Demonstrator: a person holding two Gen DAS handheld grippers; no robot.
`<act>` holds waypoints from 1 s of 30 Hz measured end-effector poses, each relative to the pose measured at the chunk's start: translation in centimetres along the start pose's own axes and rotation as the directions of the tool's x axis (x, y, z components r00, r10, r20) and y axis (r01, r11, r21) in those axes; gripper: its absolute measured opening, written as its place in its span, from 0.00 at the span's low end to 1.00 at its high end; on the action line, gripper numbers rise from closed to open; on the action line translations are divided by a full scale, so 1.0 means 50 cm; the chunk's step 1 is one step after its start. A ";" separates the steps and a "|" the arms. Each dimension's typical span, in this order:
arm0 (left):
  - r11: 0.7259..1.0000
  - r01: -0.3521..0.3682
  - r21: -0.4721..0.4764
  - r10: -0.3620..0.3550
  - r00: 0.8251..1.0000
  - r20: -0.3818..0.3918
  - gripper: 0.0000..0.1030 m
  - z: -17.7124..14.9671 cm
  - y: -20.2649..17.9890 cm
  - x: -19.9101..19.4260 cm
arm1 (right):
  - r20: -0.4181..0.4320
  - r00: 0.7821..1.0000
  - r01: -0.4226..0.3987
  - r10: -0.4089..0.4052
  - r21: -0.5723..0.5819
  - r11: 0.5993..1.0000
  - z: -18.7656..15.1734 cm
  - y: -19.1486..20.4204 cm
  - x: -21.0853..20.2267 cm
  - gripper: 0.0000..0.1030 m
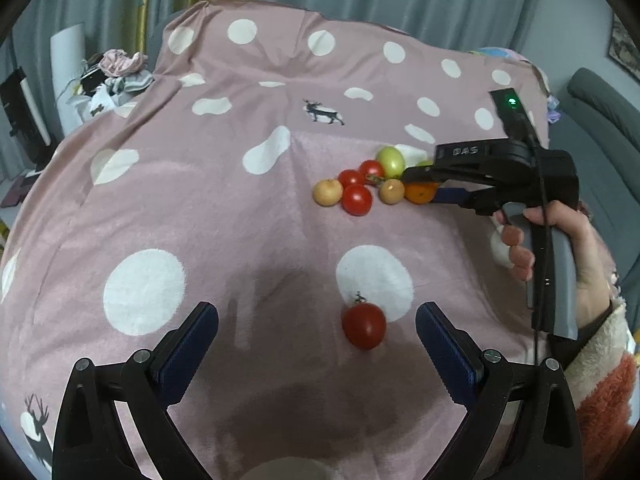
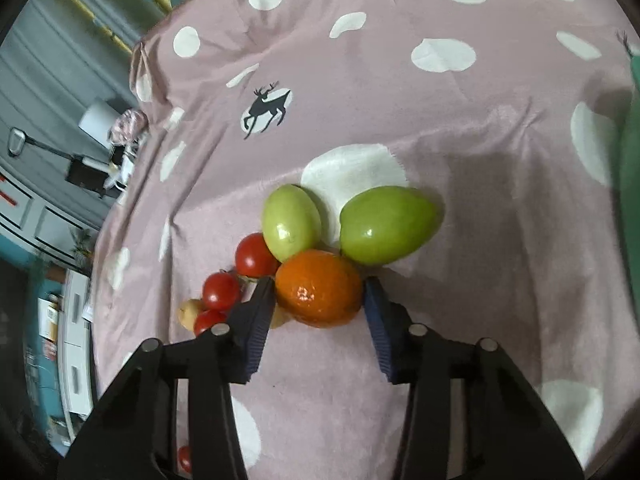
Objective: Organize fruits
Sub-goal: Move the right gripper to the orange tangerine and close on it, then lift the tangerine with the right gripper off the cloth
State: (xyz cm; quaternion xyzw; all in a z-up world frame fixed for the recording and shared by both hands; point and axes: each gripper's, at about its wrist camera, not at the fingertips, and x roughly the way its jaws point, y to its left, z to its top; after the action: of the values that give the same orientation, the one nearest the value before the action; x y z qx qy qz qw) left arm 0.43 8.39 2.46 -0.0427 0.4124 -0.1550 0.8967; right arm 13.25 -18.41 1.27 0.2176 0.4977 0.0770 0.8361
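Pink polka-dot blanket with deer prints covers the surface. Orange: glossy, dimpled skin, sits between the pads of the right tongs, both pads at its sides; firm clamping not confirmable. Two green fruits touch it just beyond the tips; red tomatoes left of the tongs, partly hidden behind the left finger. Left tongs spread wide, released, a lone red tomato lying between the fingers, untouched.

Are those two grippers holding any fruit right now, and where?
The right gripper has its fingers against the two sides of the orange, which rests on the blanket. The left gripper is open around the lone tomato and holds nothing.
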 end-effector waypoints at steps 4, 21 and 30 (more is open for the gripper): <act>0.999 -0.040 0.012 0.039 0.999 0.026 0.96 0.000 -0.006 0.002 | -0.006 0.999 -0.048 0.049 0.046 0.998 -0.004 -0.023 -0.009 0.44; 0.973 0.187 0.137 -0.204 0.971 0.125 0.91 -0.005 -0.156 0.004 | -0.149 0.952 -0.276 0.267 -0.041 0.960 -0.138 -0.001 -0.136 0.44; 0.966 0.225 0.130 -0.230 0.973 0.031 0.72 0.001 -0.202 0.071 | -0.191 0.939 -0.304 0.287 -0.066 0.950 -0.155 0.004 -0.136 0.44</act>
State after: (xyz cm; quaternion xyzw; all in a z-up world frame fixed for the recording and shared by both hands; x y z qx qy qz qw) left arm 0.21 -2.29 1.99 -0.0369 0.3736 -0.2815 0.8831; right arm 3.19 -18.34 3.60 0.2424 0.5281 0.2443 0.7763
